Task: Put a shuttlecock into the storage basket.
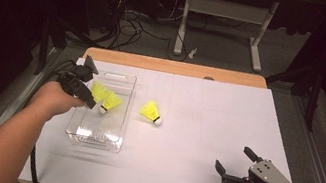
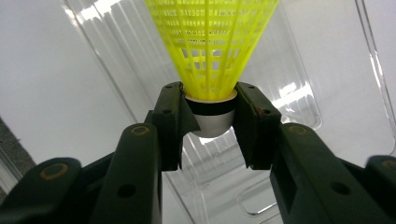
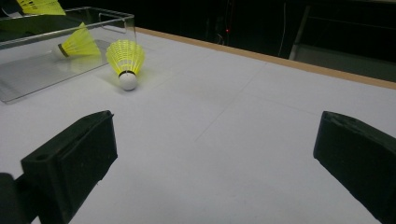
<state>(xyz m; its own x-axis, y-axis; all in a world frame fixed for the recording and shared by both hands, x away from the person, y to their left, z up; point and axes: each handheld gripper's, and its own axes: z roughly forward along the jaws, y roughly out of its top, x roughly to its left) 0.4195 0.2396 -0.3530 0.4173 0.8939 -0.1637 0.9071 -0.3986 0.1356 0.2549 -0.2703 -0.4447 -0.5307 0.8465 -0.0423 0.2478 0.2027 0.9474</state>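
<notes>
My left gripper [image 1: 90,95] hovers over the clear plastic tray [image 1: 93,142] at the table's left. It is shut on the white cork of a yellow shuttlecock [image 2: 212,42], whose skirt points away from the jaws [image 2: 211,114]. A second yellow shuttlecock [image 1: 111,102] lies inside the tray [image 3: 28,77], also seen in the right gripper view [image 3: 77,44]. A third shuttlecock [image 1: 151,111] rests on the white table just right of the tray, cork toward me [image 3: 125,59]. My right gripper [image 1: 234,159] stands open and empty near the front right [image 3: 215,128].
The white tabletop [image 1: 207,114] has a wooden far edge [image 1: 175,67]. Beyond it on the dark floor stand a grey desk frame [image 1: 226,11] and loose cables [image 1: 132,22]. A cable trails from the left gripper off the front-left edge.
</notes>
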